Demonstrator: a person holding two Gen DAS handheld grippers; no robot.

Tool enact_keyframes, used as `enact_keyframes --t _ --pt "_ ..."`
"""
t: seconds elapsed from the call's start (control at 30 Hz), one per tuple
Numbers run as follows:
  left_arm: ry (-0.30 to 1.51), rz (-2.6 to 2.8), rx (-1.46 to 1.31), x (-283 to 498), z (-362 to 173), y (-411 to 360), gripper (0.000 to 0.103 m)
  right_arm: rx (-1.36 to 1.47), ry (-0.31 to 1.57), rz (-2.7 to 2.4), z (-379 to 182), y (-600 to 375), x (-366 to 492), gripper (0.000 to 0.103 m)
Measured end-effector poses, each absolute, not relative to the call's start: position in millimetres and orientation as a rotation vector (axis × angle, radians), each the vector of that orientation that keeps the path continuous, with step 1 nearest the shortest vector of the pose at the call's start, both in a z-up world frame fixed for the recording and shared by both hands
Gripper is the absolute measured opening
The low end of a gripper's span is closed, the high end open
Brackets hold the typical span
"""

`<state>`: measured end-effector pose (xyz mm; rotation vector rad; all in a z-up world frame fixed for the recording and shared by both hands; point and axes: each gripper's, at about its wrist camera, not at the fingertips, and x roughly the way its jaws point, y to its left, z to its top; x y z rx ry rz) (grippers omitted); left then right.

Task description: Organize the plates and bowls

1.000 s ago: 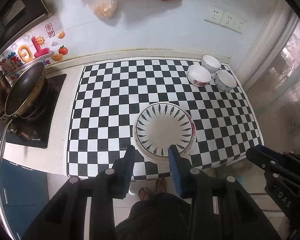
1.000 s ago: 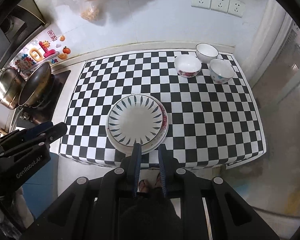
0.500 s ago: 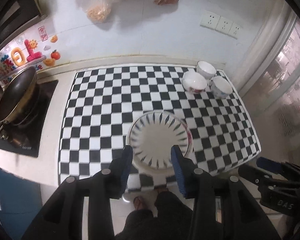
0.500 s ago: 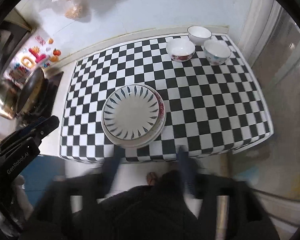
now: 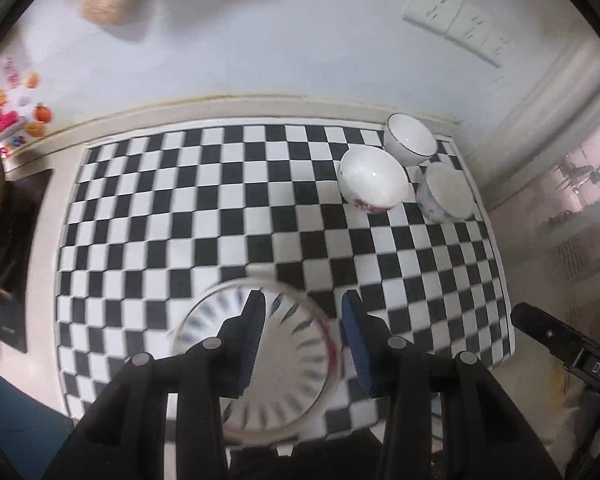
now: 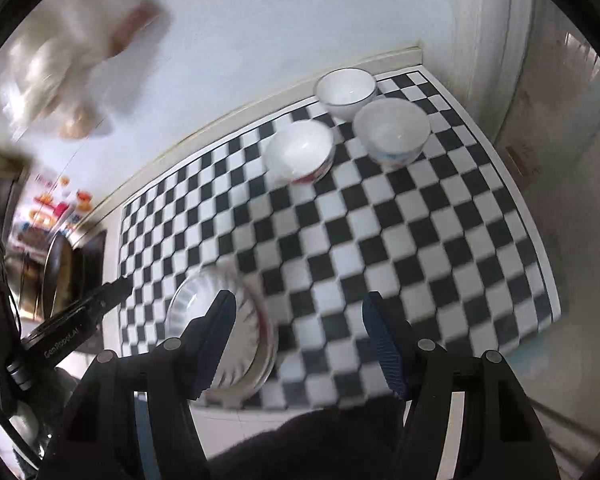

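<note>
A stack of plates (image 5: 284,364), the top one white with dark leaf marks, sits near the front edge of the checkered mat (image 5: 220,208). My left gripper (image 5: 302,312) is open and empty, above the stack. Three white bowls stand at the back right: a red-patterned bowl (image 5: 372,184), a black-rimmed bowl (image 5: 410,142) and a blue-patterned bowl (image 5: 446,196). In the right wrist view the plates (image 6: 228,336) lie at lower left and the bowls (image 6: 300,156) are ahead. My right gripper (image 6: 298,312) is wide open and empty.
A stove with a dark pan (image 6: 58,276) stands to the left of the mat. Wall sockets (image 5: 456,20) and hanging bags (image 6: 72,76) are on the back wall. A glass door (image 5: 572,200) borders the right side.
Both grippers have moved forward and lower toward the counter. The right gripper has opened wide and turned toward the bowls. The left gripper now hovers over the plates.
</note>
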<state>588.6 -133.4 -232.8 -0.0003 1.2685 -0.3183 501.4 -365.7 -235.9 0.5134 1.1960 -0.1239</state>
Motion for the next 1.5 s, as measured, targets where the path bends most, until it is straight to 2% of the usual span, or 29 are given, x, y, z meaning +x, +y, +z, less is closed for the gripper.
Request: enact_keyframes --t 0.2,0.57,0.63,0.67,0.7,0.77,0.8,0.83,0.9,0.97,1.2,1.5 --pt "1.401 -0.270 -0.064 666 -280 -184 0.037 0.589 1.268 -0.066 -300 -425 594 0.068" --pt "1.544 -0.261 -0.061 758 -353 -233 0.037 0.631 1.430 -0.004 -409 -438 707 0.063" --pt "1.599 -0.290 -0.063 772 -372 -243 0.037 0.622 1.451 -0.013 -423 -437 720 0.059" --pt "1.612 -0.291 -0.038 778 -382 -248 0.036 0.605 1.459 -0.022 -428 -435 724 0.053" --pt "1.617 -0.303 -0.021 781 -387 -252 0.035 0.593 1.477 -0.028 -435 -434 730 0.040" --pt "1.618 -0.322 0.023 787 -397 -261 0.035 0.572 1.495 -0.018 -441 -431 736 0.028" --pt "1.616 -0.347 0.034 790 -403 -265 0.034 0.555 1.499 -0.019 -443 -428 741 0.027" --pt "1.615 -0.366 0.033 791 -406 -267 0.026 0.548 1.499 -0.018 -444 -427 744 0.026" --pt "1.613 -0.388 0.044 794 -412 -270 0.026 0.515 1.512 -0.032 -446 -422 750 0.024" --pt "1.600 -0.400 0.043 796 -413 -269 0.026 0.488 1.530 -0.054 -449 -418 755 0.017" --pt "1.587 -0.441 0.069 778 -398 -266 0.026 0.463 1.549 -0.044 -451 -411 747 0.016" --pt "1.585 -0.454 0.036 713 -356 -242 0.026 0.436 1.545 0.020 -427 -392 708 0.016"
